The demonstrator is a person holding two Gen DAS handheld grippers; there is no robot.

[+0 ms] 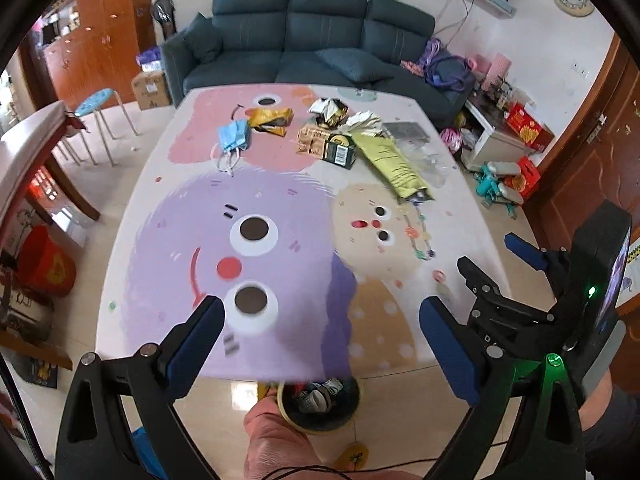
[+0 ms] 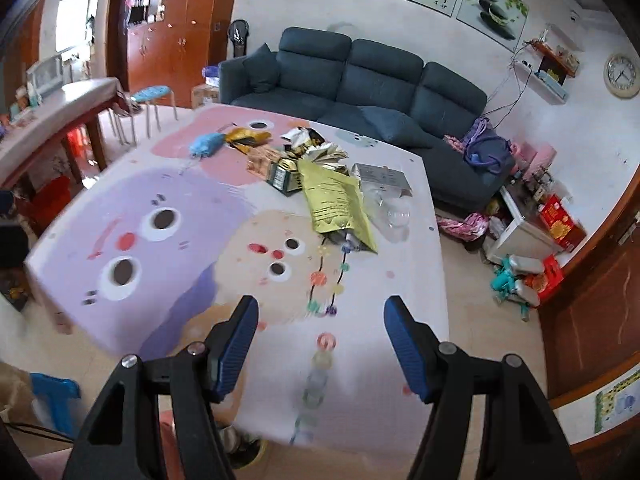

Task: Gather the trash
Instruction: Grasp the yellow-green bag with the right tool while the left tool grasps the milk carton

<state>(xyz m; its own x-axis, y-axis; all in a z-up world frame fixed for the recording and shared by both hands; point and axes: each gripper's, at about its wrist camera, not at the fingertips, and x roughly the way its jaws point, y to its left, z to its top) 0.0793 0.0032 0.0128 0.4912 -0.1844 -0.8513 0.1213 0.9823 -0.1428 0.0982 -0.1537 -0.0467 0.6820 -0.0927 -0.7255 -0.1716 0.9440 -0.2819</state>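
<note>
Both grippers stand over the near edge of the table (image 1: 132, 216), which carries a cartoon-printed cloth in pink, purple and beige. The left gripper (image 1: 320, 336) has its jaws spread wide with nothing between them; only the purple area of the cloth shows in the gap. The right gripper (image 2: 322, 344) is likewise open and empty, with the bare cloth and a printed bead pattern visible between its blue pads (image 2: 236, 344).

The trash lies in a cluster toward the far edge of the table, well apart from both grippers. A blue face mask (image 1: 233, 136) sits nearest the far left corner. Just beside it lies a yellow snack wrapper (image 1: 270, 118). At the middle of the far edge are crumpled foil wrappers (image 1: 332, 110) and a flattened dark green carton (image 1: 340, 150) touching a tan printed packet (image 1: 314, 142). A long yellow-green bag (image 1: 394, 162) extends from the cluster toward the right edge of the table. Clear plastic packaging (image 2: 394, 210) lies just beside this bag, near the right edge.

A yellow-rimmed bin (image 1: 320, 404) stands on the floor below the near edge, already containing scraps. Part of a hand (image 1: 272, 436) is visible beside the bin. A dark sofa (image 1: 304, 44) stands beyond the far edge.
</note>
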